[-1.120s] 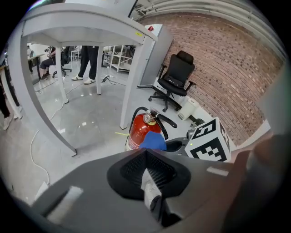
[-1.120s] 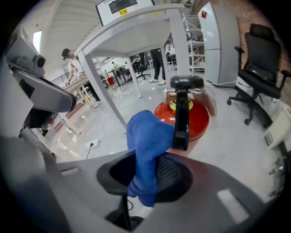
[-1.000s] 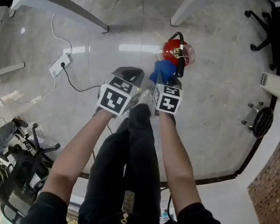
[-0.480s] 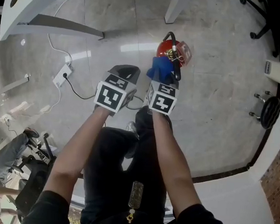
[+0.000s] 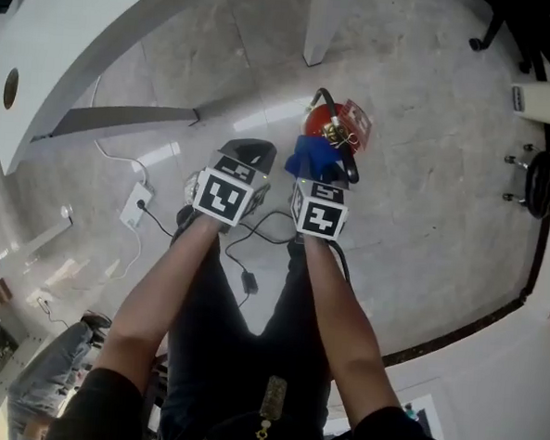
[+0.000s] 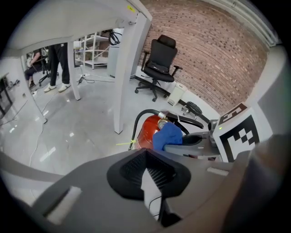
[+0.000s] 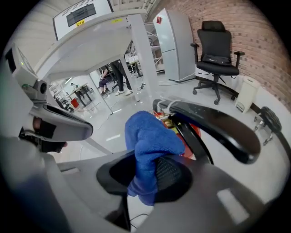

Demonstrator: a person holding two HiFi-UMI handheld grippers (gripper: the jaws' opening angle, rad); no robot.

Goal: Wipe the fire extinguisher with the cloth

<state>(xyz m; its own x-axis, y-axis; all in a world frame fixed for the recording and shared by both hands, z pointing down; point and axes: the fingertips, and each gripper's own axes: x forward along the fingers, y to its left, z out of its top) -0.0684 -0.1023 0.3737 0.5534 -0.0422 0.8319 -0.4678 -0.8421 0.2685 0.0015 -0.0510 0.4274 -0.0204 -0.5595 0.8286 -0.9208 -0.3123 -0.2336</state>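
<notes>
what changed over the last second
Mostly the person: the foot that was forward between the grippers has stepped back, and the view has swung so the table covers more of the upper left. Unchanged: the right gripper stays shut on the cloth by the extinguisher top, and the left gripper stays shut and empty beside it.

Red steel cylinder fire extinguisher (image 5: pixel 316 122); blue fluffy cloth (image 5: pixel 309 157); white cubes (image 5: pixel 224 196) — black square markers; glossy pale-grey stone floor (image 5: pixel 424 214).
</notes>
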